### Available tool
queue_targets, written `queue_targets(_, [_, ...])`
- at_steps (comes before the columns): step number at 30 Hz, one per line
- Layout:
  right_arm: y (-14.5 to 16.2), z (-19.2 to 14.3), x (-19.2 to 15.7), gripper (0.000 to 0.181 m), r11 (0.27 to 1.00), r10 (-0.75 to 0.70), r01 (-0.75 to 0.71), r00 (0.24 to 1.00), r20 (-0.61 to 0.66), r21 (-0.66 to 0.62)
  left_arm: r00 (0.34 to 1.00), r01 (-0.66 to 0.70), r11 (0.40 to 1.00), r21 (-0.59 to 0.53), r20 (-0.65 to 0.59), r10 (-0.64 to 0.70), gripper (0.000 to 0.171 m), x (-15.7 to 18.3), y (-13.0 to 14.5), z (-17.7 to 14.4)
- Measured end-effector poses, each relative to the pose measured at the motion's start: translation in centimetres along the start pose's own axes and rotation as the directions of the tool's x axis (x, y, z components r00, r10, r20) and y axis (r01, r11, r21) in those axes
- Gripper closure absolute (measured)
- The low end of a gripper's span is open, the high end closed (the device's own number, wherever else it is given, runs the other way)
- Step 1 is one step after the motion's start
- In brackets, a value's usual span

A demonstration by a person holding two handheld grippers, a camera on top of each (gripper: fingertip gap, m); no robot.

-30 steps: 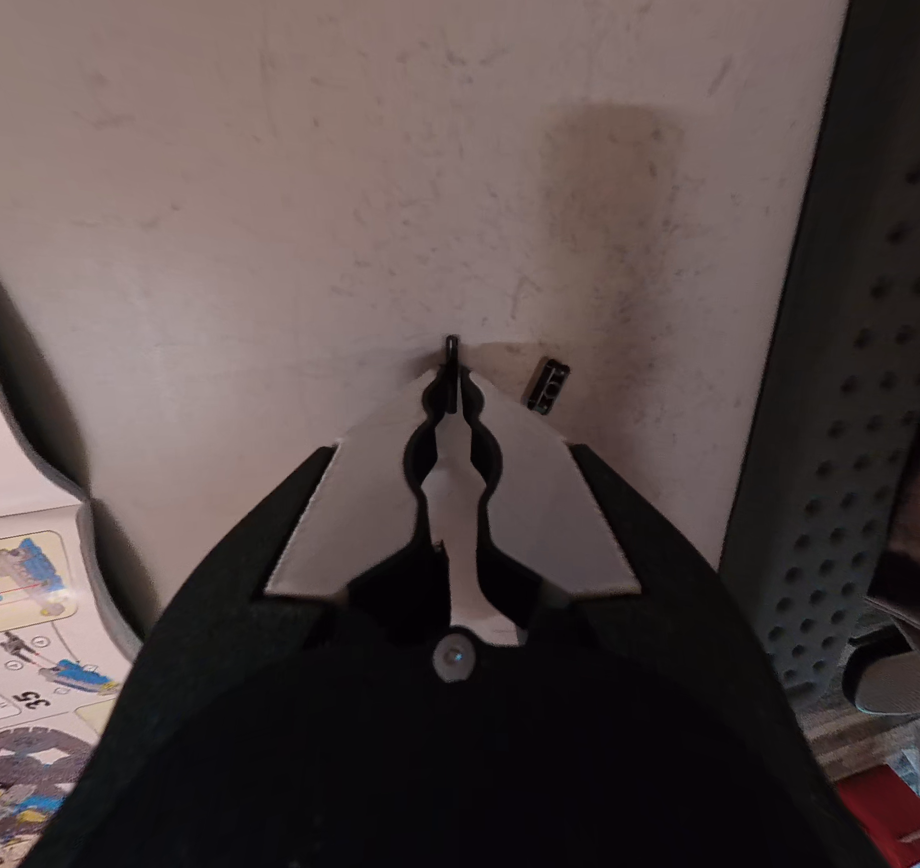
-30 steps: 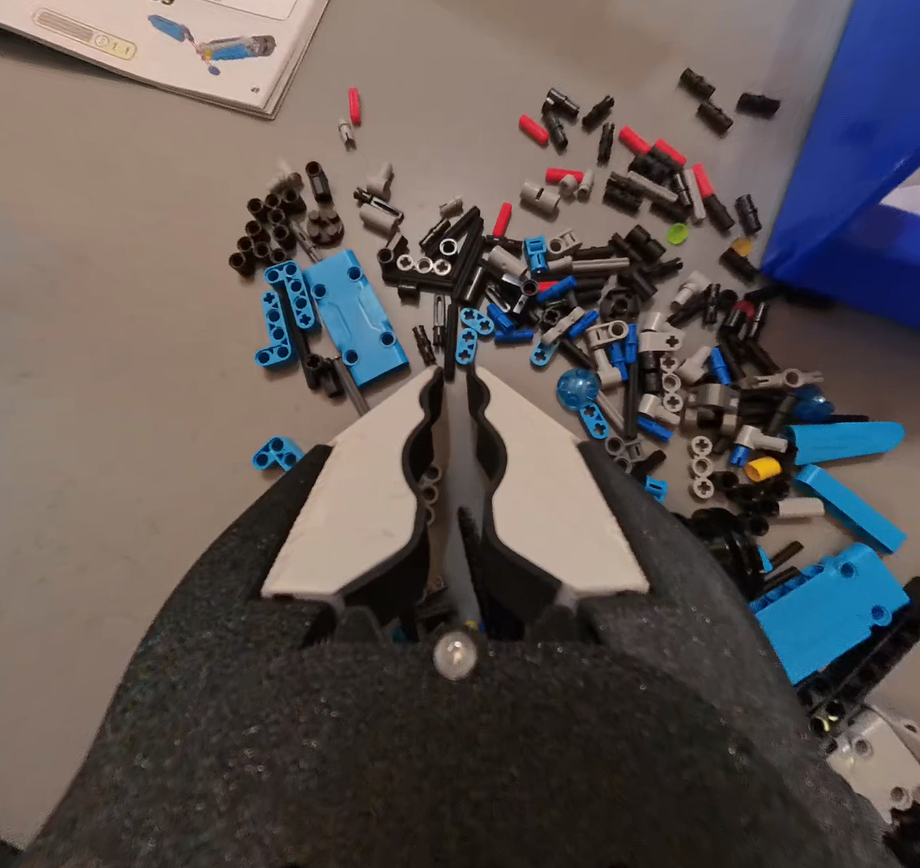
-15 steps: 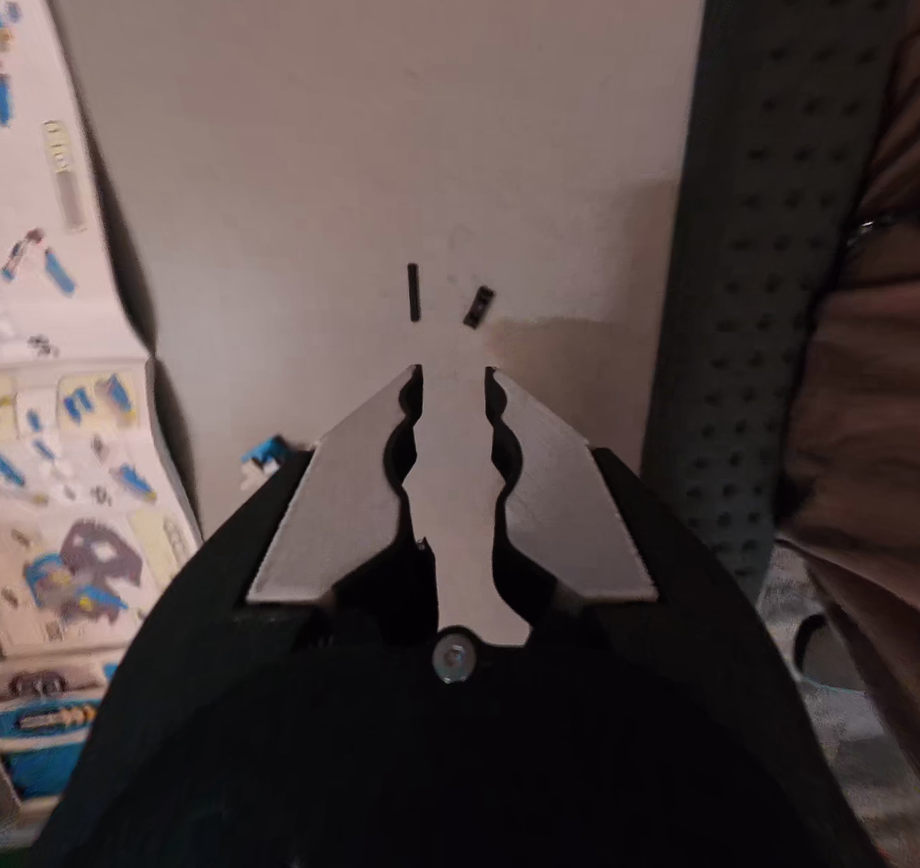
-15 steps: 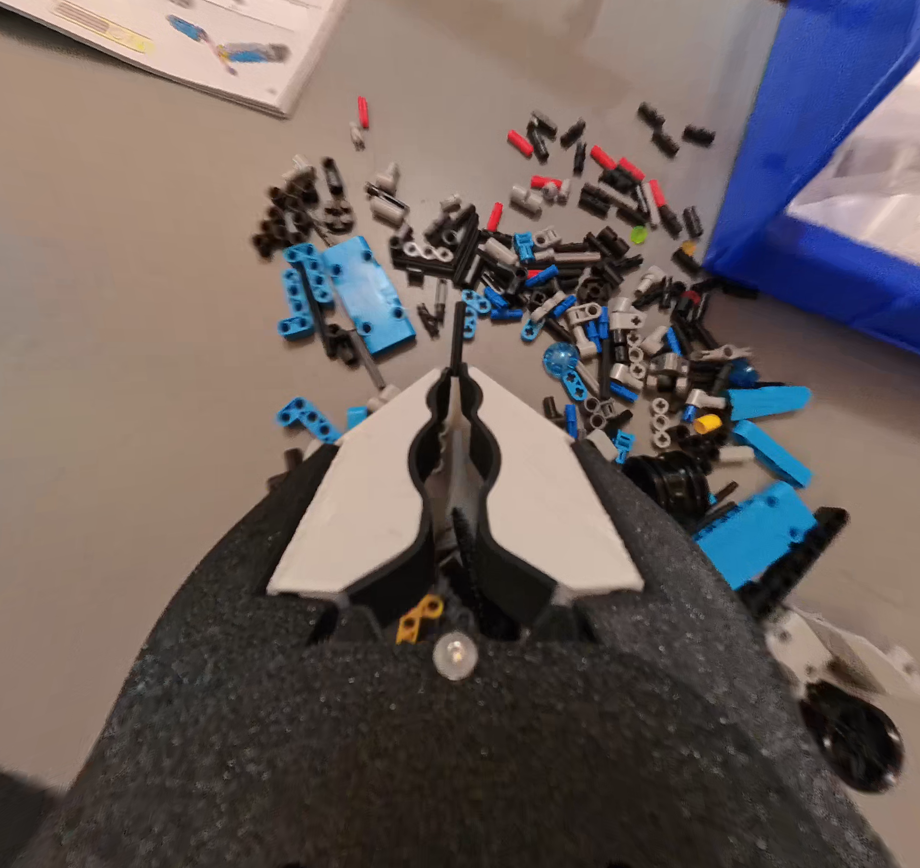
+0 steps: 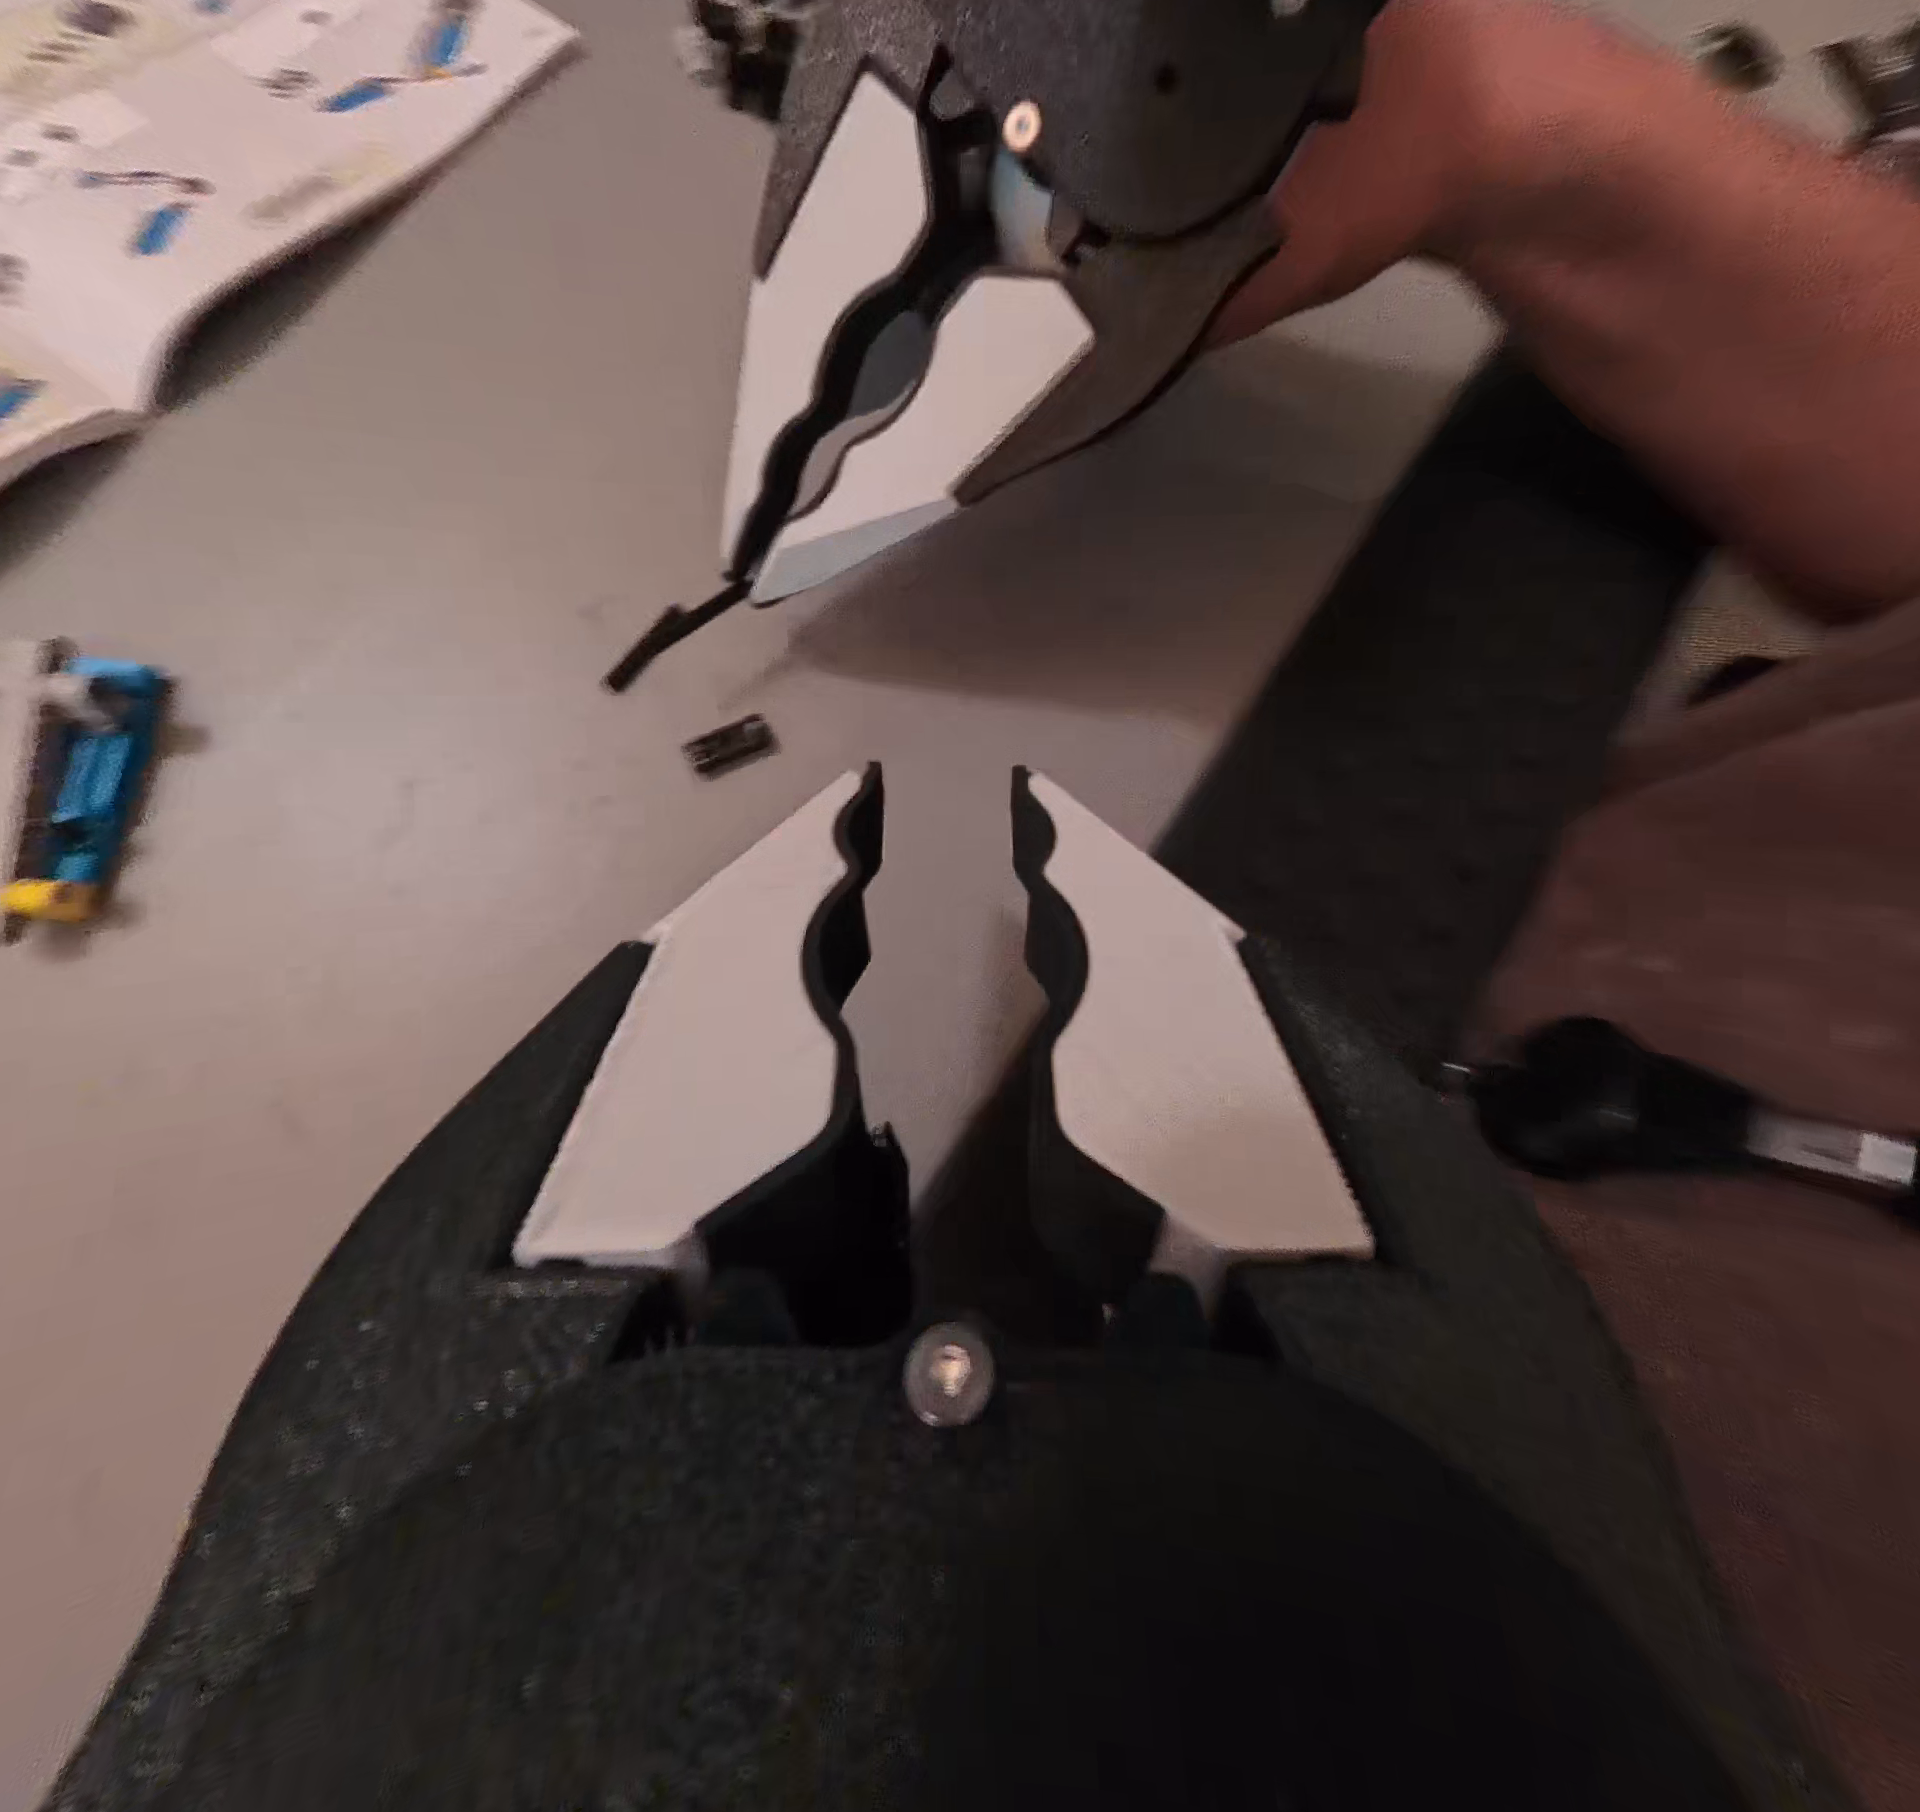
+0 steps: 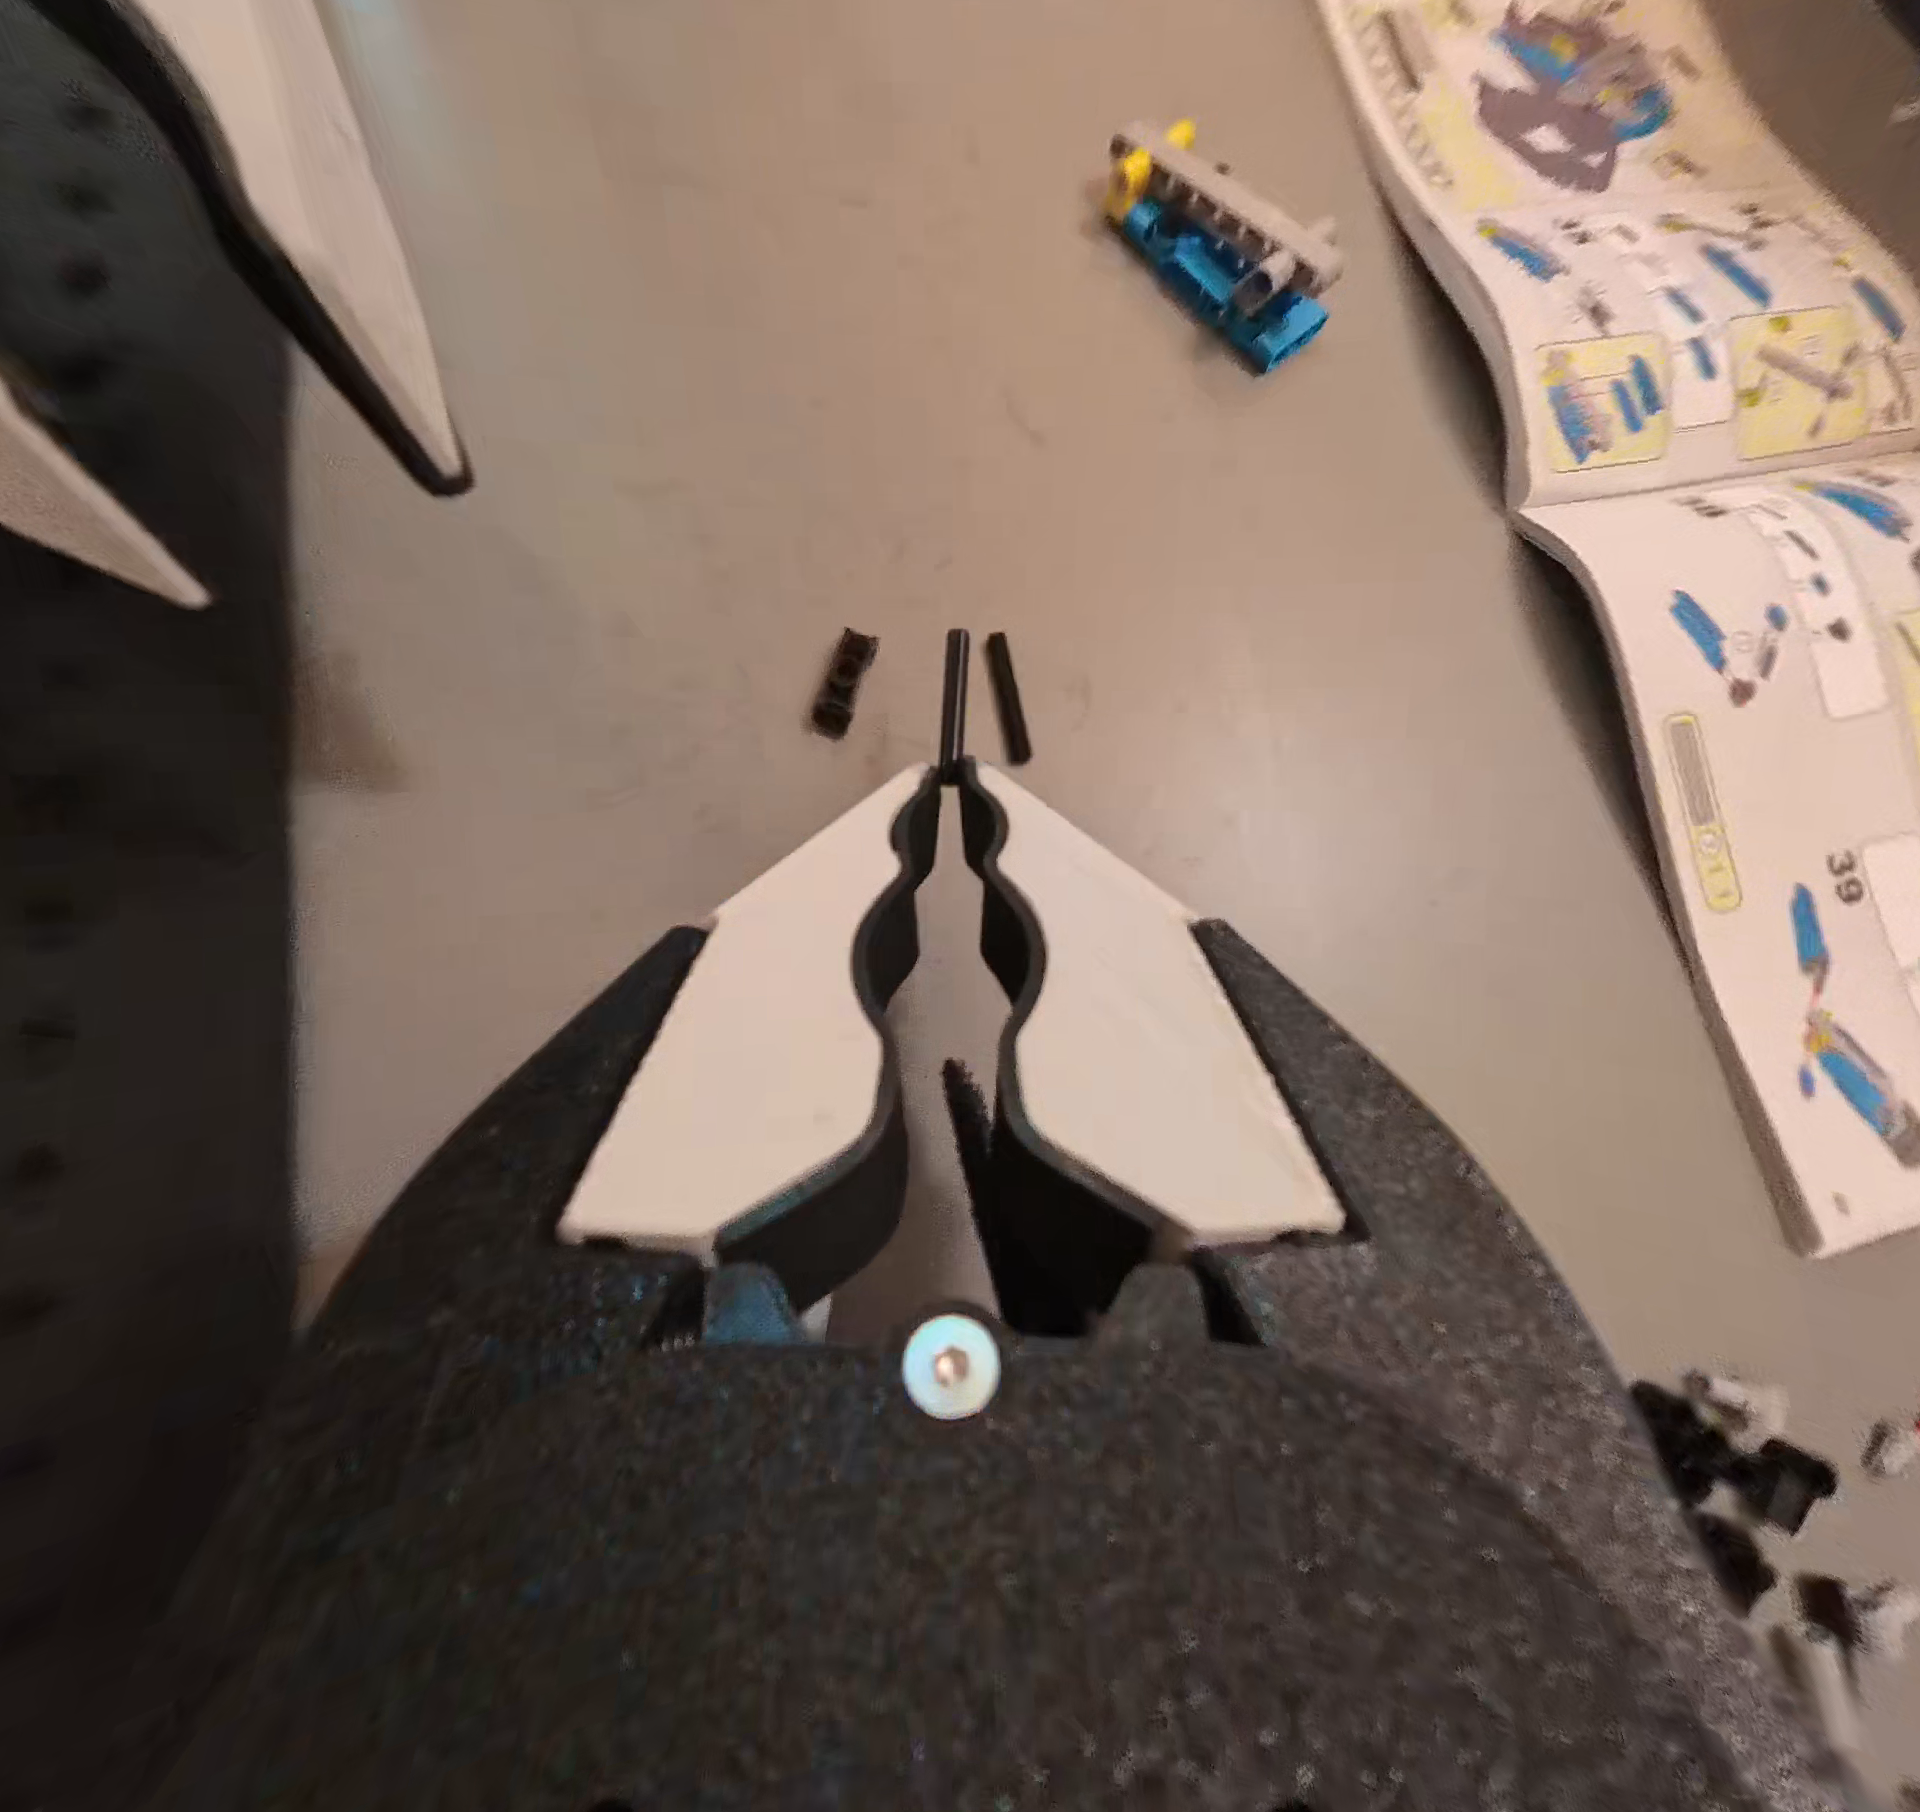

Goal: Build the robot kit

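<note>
Where booklet (image 6: 1714, 474) lies open, grey tabletop (image 6: 727, 256)

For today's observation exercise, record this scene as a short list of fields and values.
Left tool: open, empty, above the grey table
Right tool: shut on thin black rod
Beside rod: second black rod, short black beam, both lying on the table
Farther off: blue-grey assembly, open instruction booklet

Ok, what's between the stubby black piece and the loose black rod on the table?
The right wrist view shows it: between the stubby black piece and the loose rod is a second black rod, pinched by the right claw.
</note>
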State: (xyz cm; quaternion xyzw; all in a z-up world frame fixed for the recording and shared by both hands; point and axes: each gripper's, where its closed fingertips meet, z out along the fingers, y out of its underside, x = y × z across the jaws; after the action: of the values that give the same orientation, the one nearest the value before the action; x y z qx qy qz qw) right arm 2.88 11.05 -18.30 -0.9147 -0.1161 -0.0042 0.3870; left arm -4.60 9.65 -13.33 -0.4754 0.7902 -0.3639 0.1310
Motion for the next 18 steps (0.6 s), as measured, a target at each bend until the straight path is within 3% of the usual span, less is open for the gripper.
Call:
queue_targets(4, [0.3, 1.8, 0.0, 0.178, 0.994, -0.045, 0.053, 0.995, 0.084, -0.090, 0.995, 0.026, 0.999, 0.032, 0.092, -0.029, 0.148, -2.5, 0.8, 0.7])
queue_targets(8, [0.2, 2.0, 0.8, 0.171, 0.991, -0.064, 0.070, 0.996, 0.054, -0.112, 0.991, 0.044, 0.998, 0.035, 0.125, -0.048, 0.148, -5.0, 1.5, 1.2])
queue_targets(14, [-0.2, 0.1, 1.5, 0.163, 0.997, 0.078, -0.078, 0.997, -0.021, -0.007, 0.990, 0.114, 0.993, 0.033, 0.080, -0.116, 0.148, -7.4, 2.7, 2.9])
queue_targets(18, [0.7, 1.2, 1.5, 0.158, 0.982, 0.191, -0.191, 0.979, -0.075, 0.005, 0.986, 0.165, 0.985, 0.046, 0.016, -0.166, 0.148, -8.1, 2.3, 4.0])
